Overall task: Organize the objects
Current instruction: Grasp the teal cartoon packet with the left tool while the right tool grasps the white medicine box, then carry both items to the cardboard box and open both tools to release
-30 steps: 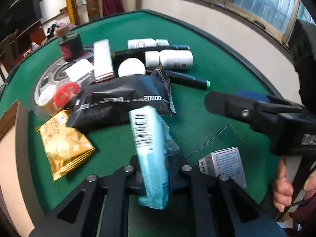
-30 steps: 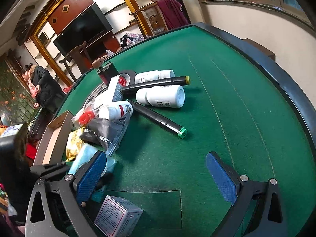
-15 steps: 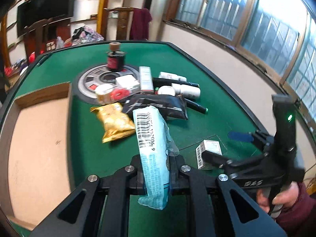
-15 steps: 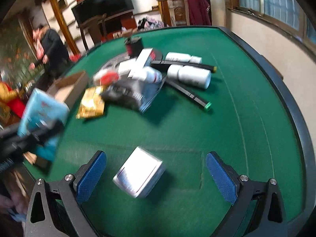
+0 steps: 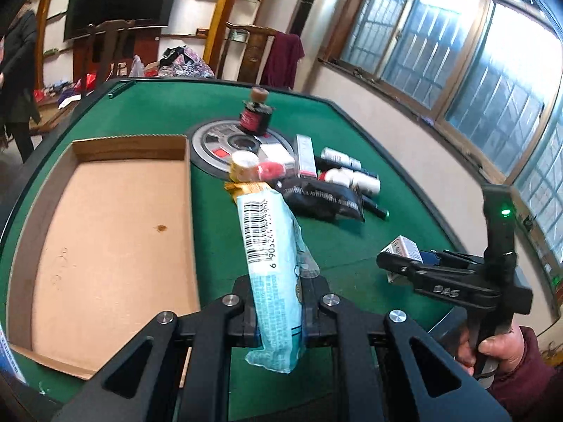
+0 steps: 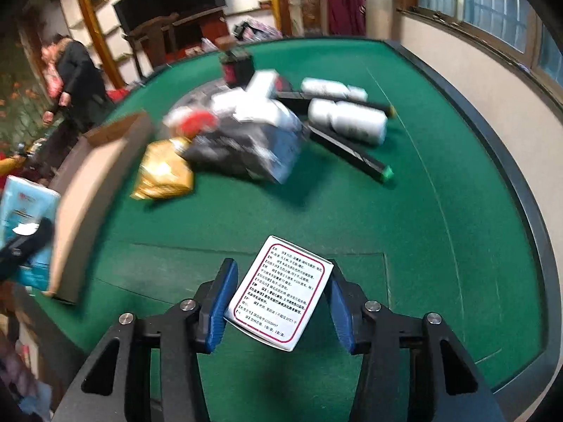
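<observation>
My left gripper (image 5: 278, 302) is shut on a light blue packet (image 5: 267, 246) with a barcode, held up above the green table (image 5: 345, 246) beside the open cardboard tray (image 5: 105, 228). My right gripper (image 6: 278, 299) points down at a small white box (image 6: 281, 292) with red-framed print that rests on the felt. Its jaws are closing, and the blue pads (image 6: 220, 302) meet the skewed box at two opposite corners. In the left wrist view the right gripper (image 5: 404, 263) straddles that box (image 5: 404, 246). The packet (image 6: 24, 204) shows at the far left of the right wrist view.
A pile lies further back: a gold pouch (image 6: 162, 172), a black pouch (image 5: 323, 200), white bottles (image 6: 355, 123), a green-tipped black pen (image 6: 355, 158) and a dark jar (image 5: 255, 116) on a round disc (image 5: 211, 140). A person (image 6: 74, 81) stands beyond the table.
The left gripper rose and swung left with the packet, bringing the cardboard tray into view. The right gripper moved over the white box and its jaws came in around it.
</observation>
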A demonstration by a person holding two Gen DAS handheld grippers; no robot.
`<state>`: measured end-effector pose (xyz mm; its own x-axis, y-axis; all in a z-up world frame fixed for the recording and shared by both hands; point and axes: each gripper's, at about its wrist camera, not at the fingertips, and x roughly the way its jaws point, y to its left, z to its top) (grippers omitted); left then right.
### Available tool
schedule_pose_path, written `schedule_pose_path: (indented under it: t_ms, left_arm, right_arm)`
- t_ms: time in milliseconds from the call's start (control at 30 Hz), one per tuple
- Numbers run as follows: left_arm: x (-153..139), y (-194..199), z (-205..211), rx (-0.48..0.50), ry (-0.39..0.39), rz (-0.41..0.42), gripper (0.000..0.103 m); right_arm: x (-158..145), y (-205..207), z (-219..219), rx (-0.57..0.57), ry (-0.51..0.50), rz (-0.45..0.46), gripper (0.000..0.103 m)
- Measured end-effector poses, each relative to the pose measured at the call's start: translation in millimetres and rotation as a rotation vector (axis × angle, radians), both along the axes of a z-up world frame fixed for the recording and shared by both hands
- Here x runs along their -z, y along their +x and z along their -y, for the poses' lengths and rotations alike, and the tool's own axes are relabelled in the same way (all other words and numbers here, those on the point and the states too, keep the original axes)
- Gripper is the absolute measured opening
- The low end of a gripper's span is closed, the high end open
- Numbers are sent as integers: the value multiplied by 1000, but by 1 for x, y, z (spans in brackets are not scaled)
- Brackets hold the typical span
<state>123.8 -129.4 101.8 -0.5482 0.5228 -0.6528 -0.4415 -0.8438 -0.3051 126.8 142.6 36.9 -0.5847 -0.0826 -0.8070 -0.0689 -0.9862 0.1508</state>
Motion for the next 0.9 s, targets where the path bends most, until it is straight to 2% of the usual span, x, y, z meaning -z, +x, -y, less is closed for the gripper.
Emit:
schedule_pose_path:
  t_ms: [67, 100, 233, 333, 400, 500, 667, 733, 867, 900]
  left_arm:
    - [-12, -5, 12, -10, 23, -4, 14]
    - [-22, -9, 19, -19, 30, -14, 14]
    - [-50, -33, 38, -62, 17, -47, 14]
    - [-59, -60, 49, -100, -35, -71, 14]
    - [-52, -86, 58, -123, -48, -33, 14]
    - [-33, -120, 71, -165, -81, 16, 14]
    - [10, -163, 92, -212, -46, 118, 14]
    - [23, -175, 94, -226, -51, 134, 14]
    - [40, -190, 90, -232, -62, 152, 14]
    - [45, -193, 90, -231, -58, 160, 14]
  right_arm:
    - [-31, -5, 10, -66, -69, -48, 54]
    - [-31, -5, 10, -66, -69, -48, 54]
    - [-81, -35, 38, -196, -198, -97, 54]
    - [-110, -79, 73, -305, -316, -92, 54]
    - [-114, -105, 96, -338, -347, -66, 54]
    - [-102, -150, 132, -344, -349, -7, 54]
    - [-53, -209, 177, -296, -273, 108, 54]
    - [-39, -222, 184, -282, -260, 138, 54]
    - [-18, -238, 194, -254, -138, 156, 54]
    - [-18, -238, 194, -254, -138, 156, 54]
